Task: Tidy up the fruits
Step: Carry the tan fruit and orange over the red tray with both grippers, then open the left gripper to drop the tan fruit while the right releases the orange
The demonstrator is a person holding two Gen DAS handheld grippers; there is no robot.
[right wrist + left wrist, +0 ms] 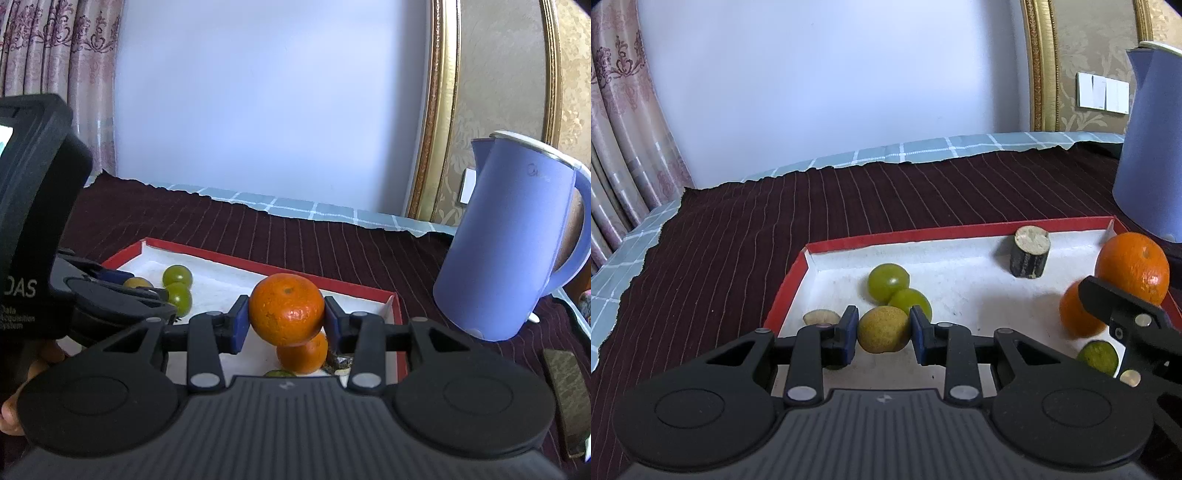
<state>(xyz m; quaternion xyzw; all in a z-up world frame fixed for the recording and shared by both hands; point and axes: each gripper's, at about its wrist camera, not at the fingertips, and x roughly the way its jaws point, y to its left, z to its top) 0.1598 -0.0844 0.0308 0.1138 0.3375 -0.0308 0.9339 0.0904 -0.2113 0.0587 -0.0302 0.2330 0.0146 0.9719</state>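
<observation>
Mid-task, the left gripper (883, 332) has its jaws clamped on a yellow-green fruit (883, 329) and the right gripper (282, 317) on an orange (287, 309), both above the red-rimmed tray (960, 232), where two green fruits (888, 281) and another orange (302, 351) wait.

The surface is covered by a dark maroon cloth (849, 206) with thin pale stripes, laid over a teal checked cloth (923, 151) that shows along the far and left edges. Directly on the maroon cloth, just ahead of both grippers, lies 1 shallow red-rimmed tray (923, 232) with a white floor. Beyond the tray's far right corner, to the right of the right gripper, stands 1 lavender-blue electric kettle (517, 236), upright, with its handle facing right.
</observation>
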